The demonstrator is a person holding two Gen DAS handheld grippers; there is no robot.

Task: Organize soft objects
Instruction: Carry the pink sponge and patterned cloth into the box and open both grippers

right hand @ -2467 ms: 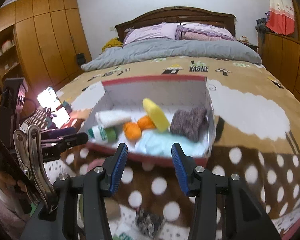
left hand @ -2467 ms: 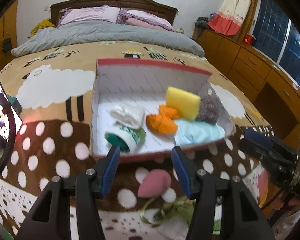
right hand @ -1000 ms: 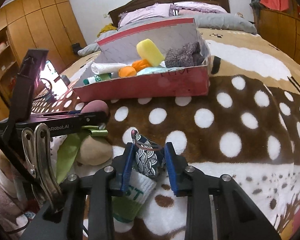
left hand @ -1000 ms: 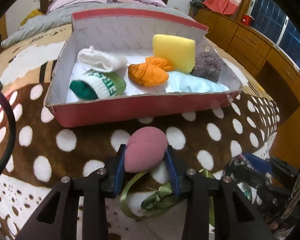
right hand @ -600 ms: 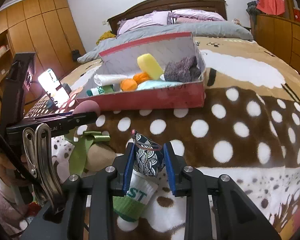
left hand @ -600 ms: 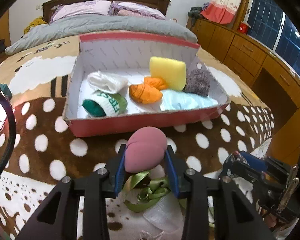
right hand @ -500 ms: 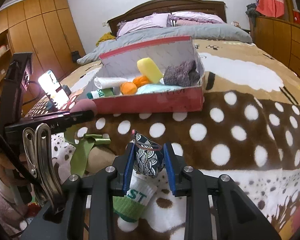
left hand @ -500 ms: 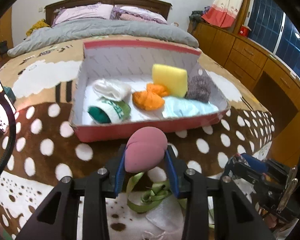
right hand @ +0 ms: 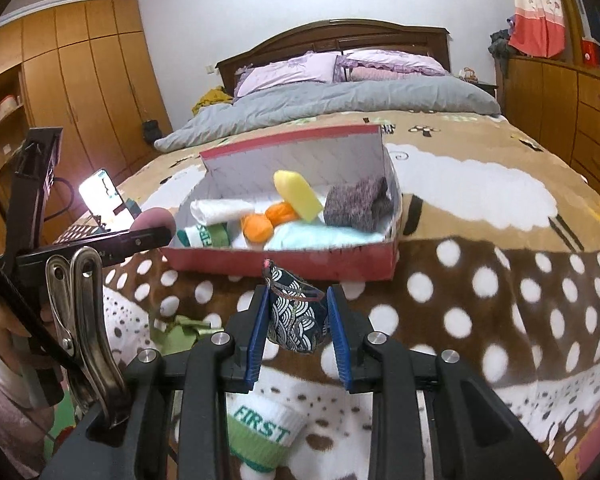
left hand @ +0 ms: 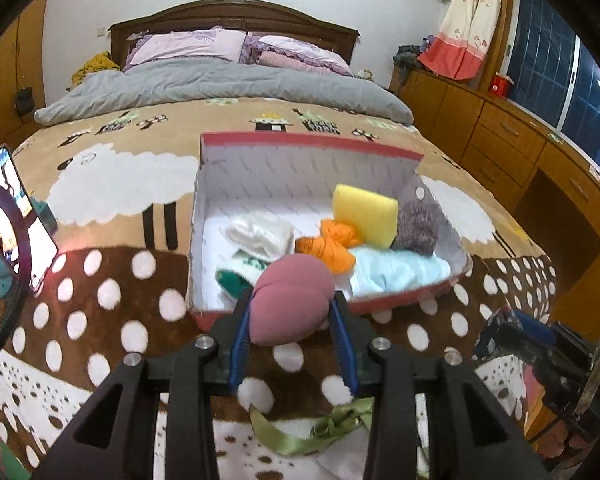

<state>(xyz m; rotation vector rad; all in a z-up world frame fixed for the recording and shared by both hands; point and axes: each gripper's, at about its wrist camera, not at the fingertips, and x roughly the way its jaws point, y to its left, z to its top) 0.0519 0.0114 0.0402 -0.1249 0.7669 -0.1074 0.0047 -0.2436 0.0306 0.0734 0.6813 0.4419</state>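
My left gripper (left hand: 292, 300) is shut on a pink soft peach-shaped toy (left hand: 290, 300), held above the blanket just before the red box's (left hand: 308, 142) near wall. The box holds a yellow sponge (left hand: 364, 208), an orange cloth (left hand: 332, 246), a grey knit piece (left hand: 416, 226), a white roll (left hand: 260, 234), a green and white sock (left hand: 240, 272) and a light blue cloth (left hand: 396, 270). My right gripper (right hand: 298, 314) is shut on a dark blue patterned pouch (right hand: 296, 316), lifted in front of the box (right hand: 284, 260).
A green and white "FIRST" sock (right hand: 262, 436) and a green ribbon (left hand: 320, 428) lie on the spotted blanket near me. A lit phone on a stand (right hand: 102, 194) is at the left. Wooden drawers (left hand: 520, 148) run along the right of the bed.
Both grippers closed on their items, the pink toy and the patterned pouch, and lifted them off the blanket. They now sit higher, with the box seen more from above.
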